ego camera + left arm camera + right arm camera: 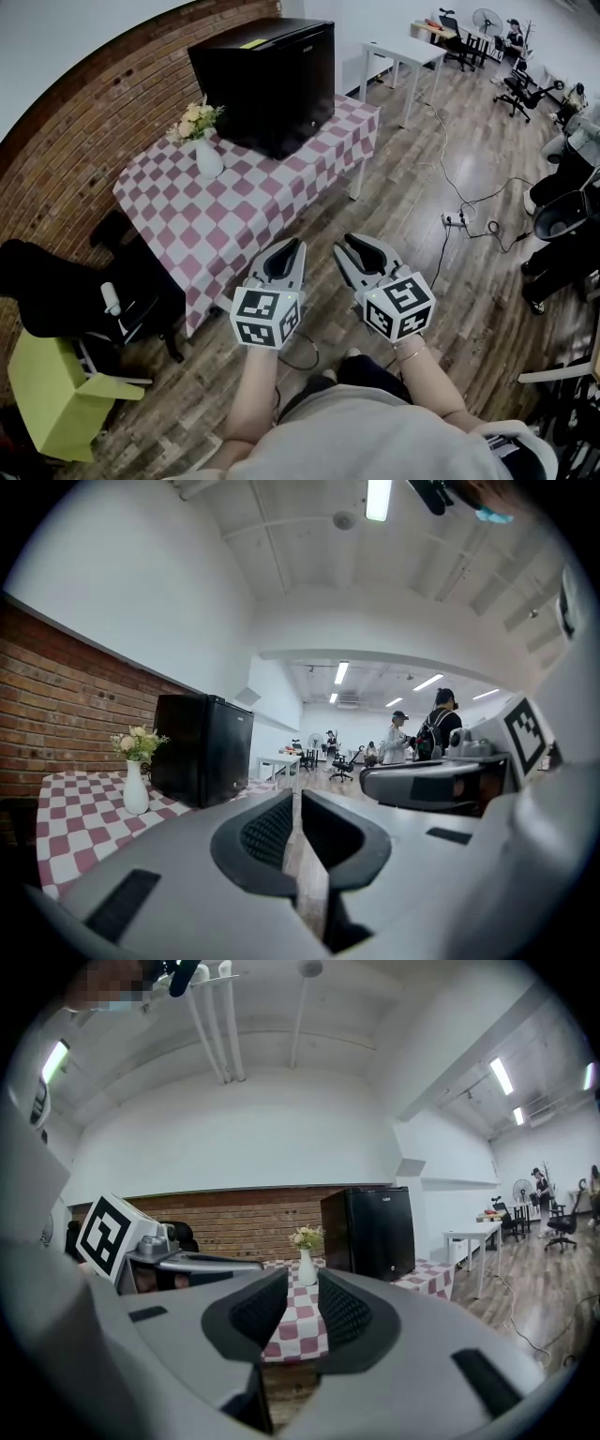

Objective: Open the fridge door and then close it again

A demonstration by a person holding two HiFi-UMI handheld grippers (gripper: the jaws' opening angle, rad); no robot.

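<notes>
A small black fridge (272,80) stands with its door shut at the far end of a table with a pink-and-white checked cloth (262,202). It also shows in the left gripper view as the fridge (202,761) and in the right gripper view as the fridge (370,1232). Both grippers hover over the wooden floor, short of the table's near corner and well away from the fridge. My left gripper (292,246) (295,803) is shut on nothing. My right gripper (361,246) (302,1288) is open a little, with nothing between its pads.
A white vase of flowers (208,155) stands on the cloth beside the fridge. A black bag (56,291) and a green chair (47,394) sit at the left. A white table (403,52), a power strip with cables (459,220) and office chairs (562,216) are at the right.
</notes>
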